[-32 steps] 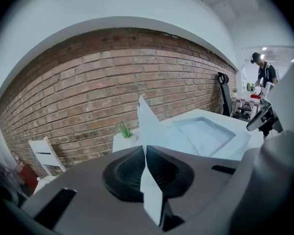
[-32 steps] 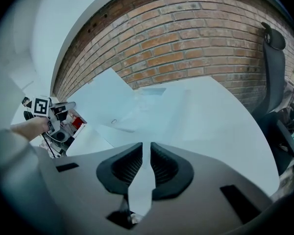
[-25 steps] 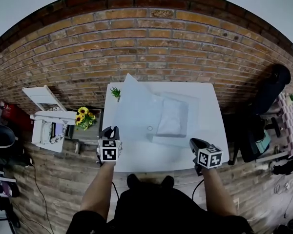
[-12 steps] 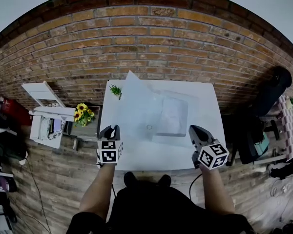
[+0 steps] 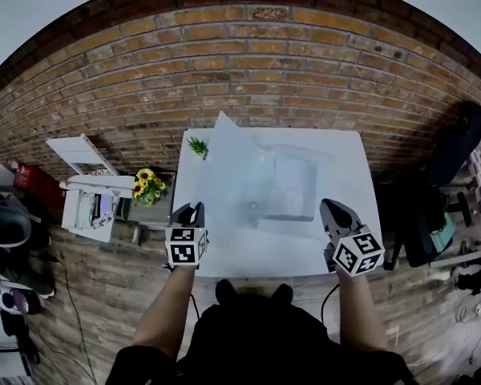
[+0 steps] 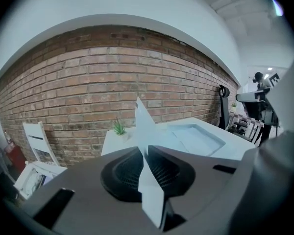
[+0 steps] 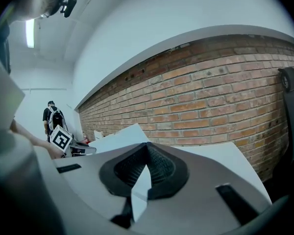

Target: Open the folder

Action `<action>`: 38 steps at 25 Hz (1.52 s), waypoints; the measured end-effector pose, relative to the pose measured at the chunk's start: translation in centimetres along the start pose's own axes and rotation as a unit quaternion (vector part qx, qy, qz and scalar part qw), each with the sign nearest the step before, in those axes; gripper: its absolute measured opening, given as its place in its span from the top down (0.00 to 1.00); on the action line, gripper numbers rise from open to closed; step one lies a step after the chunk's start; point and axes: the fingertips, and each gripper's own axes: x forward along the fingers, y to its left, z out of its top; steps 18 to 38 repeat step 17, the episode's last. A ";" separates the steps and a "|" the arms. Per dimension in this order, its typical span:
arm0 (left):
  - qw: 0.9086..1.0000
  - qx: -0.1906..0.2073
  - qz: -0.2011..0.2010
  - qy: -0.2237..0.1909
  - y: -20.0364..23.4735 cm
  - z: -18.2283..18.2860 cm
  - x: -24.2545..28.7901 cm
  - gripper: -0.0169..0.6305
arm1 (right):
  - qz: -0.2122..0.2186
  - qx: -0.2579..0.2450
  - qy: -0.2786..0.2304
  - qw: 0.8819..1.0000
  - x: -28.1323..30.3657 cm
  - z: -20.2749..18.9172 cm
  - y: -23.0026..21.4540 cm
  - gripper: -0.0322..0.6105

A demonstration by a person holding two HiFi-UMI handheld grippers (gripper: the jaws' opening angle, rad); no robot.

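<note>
Folder (image 5: 260,184) on table (image 5: 248,257); plant (image 5: 197,145) at back-left corner; flowers (image 5: 147,184) left of table.

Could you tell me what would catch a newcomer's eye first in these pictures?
The folder's translucent cover stands lifted off the white table, pinched at its near edge in the shut left claw. Behind the table runs a red brick wall, with a small green plant at the table's far left corner.

Contents of folder (image 5: 260,183) indistinct, chair (image 7: 289,80) cropped at right, distant person (image 7: 51,117) tiny
</note>
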 end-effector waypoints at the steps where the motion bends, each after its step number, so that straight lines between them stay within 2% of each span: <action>1: 1.000 0.003 -0.002 0.002 0.0 0.0 0.0 0.91 | 0.000 0.003 -0.001 1.000 0.0 -0.2 0.0 0.93; 9: 1.000 0.005 -0.001 0.002 -0.2 0.0 -0.3 0.91 | 0.012 0.012 0.003 1.000 0.3 -0.7 0.3 0.93; 17: 1.000 -0.013 0.000 0.010 0.8 -0.8 -0.8 0.91 | 0.006 0.013 0.022 1.000 -0.2 -0.9 -0.2 0.93; 38: 1.000 -0.013 0.000 0.010 0.8 -0.8 -0.8 0.91 | 0.006 0.013 0.022 1.000 -0.2 -0.9 -0.2 0.93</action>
